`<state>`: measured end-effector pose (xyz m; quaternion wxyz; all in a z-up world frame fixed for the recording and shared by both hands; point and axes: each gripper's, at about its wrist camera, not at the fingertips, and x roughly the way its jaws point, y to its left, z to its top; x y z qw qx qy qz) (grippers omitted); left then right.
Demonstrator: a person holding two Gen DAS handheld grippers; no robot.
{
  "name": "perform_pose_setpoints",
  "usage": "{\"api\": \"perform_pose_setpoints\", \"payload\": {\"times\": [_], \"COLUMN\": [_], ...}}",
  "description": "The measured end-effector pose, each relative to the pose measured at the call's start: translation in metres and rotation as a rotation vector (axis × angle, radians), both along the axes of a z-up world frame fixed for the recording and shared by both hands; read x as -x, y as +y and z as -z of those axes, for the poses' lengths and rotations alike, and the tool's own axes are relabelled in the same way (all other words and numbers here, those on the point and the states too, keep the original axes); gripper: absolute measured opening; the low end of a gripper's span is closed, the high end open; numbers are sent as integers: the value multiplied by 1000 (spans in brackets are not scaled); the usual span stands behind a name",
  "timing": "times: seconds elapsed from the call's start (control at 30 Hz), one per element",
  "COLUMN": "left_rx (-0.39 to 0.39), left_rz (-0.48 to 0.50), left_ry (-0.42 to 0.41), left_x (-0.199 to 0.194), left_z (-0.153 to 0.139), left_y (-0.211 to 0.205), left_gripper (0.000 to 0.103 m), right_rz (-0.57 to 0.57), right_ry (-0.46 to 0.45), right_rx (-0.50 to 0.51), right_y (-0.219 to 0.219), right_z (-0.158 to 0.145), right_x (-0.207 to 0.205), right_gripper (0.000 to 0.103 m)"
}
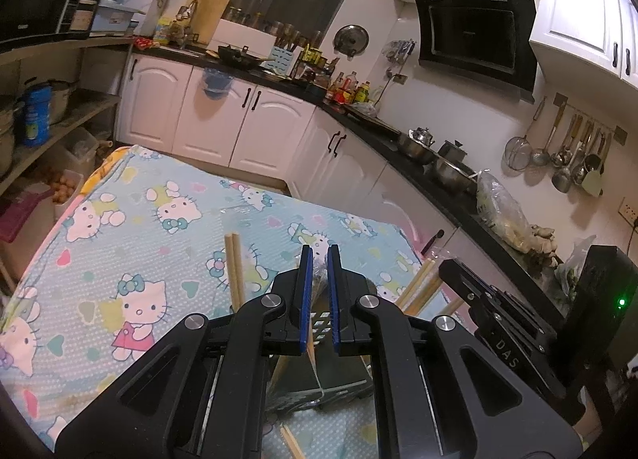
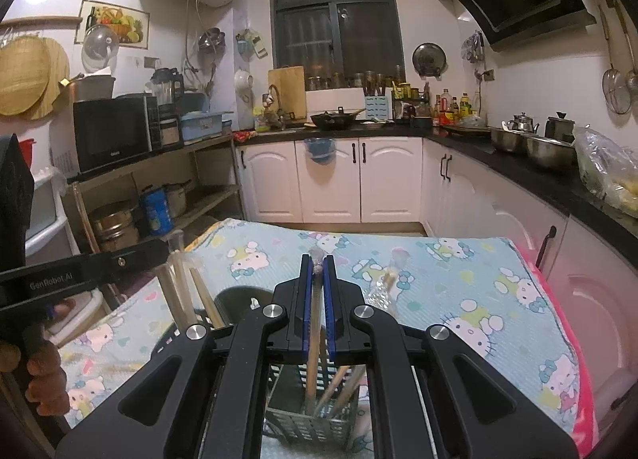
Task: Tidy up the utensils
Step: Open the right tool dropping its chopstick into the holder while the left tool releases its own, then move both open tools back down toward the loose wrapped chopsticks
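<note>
Standing over the slotted holder [image 2: 315, 415], the right gripper [image 2: 318, 259] is clamped on one chopstick [image 2: 316, 323], its lower end already among several inside. The left gripper [image 1: 319, 250] pinches the holder's rim. Another wrapped utensil [image 2: 388, 279] lies on the cloth, far right.

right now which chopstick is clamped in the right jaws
The upright chopstick between the right gripper jaws, over the grey basket; the others lean loose inside it.
</note>
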<state>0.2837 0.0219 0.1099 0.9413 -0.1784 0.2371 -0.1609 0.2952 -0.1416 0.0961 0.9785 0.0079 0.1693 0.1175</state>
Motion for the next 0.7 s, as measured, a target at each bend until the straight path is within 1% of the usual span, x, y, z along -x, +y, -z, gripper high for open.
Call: {"api": "perform_pose_setpoints", "payload": {"times": [0.17, 0.23, 0.33, 0.43, 0.5, 0.53, 0.57, 0.63, 0.7], "left_rx": [-2, -4, -6, -11, -8, -6, -4, -11, -18], "left_rz": [-12, -16, -20, -24, -26, -25, -28, -36, -42], "left_ry": [6, 7, 9, 18, 27, 32, 39, 43, 46], "left_x": [2, 3, 4, 7, 8, 9, 10, 13, 15], "left_z": [0, 0, 1, 2, 2, 3, 3, 4, 4], "left_y": [4, 6, 7, 10, 12, 13, 14, 15, 15], "left_gripper": [3, 3, 3, 9, 15, 21, 24, 24, 29], "right_rz": [12, 17, 16, 14, 12, 12, 11, 12, 13], "right_ry": [20, 26, 30, 31, 32, 32, 31, 29, 27], "right_rx": [1, 1, -1, 4, 11, 16, 19, 22, 26], "right_y": [-5, -7, -10, -12, -12, -12, -12, -12, -13], "right_z": [1, 2, 1, -1, -1, -1, -1, -2, -4], "right_x": [3, 5, 9, 13, 16, 18, 19, 23, 27], "right_gripper": [8, 15, 17, 22, 24, 25, 26, 27, 29]}}
